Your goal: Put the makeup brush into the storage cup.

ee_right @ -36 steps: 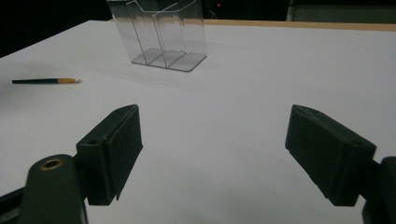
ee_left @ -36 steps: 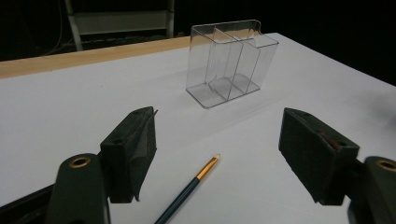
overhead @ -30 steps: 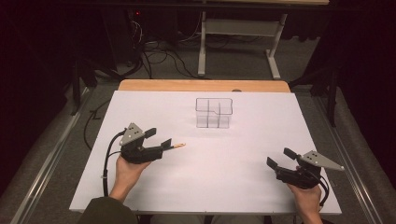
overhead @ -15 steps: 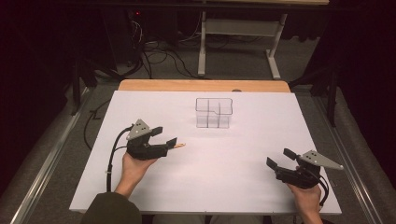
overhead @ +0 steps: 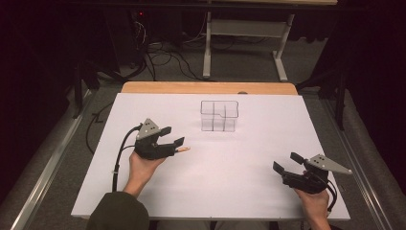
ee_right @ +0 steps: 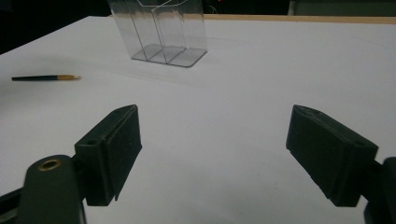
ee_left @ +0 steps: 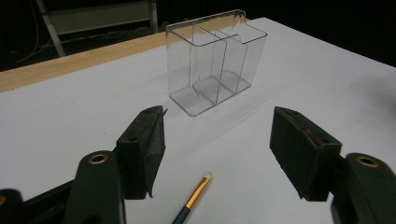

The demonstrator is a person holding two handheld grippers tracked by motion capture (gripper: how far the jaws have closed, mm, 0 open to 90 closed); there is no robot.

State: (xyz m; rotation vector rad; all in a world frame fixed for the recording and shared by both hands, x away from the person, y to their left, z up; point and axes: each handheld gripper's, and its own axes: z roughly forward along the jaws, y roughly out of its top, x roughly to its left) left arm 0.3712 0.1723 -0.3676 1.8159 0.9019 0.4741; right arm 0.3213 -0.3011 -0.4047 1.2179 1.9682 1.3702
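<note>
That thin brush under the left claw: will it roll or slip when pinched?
The brush looks slim and round, lying flat on the smooth white table, so a nudge would probably roll it. It seems stiff and very light; the left claw, its jaws just been closing around it without touching, may skid it sideways. The pale tip looks delicate.

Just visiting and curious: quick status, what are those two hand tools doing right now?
Left tool open, jaws just been closing, astride the small brush, not gripping. Right tool open, holding nothing. Clear divided holder beyond, path unobstructed.
</note>
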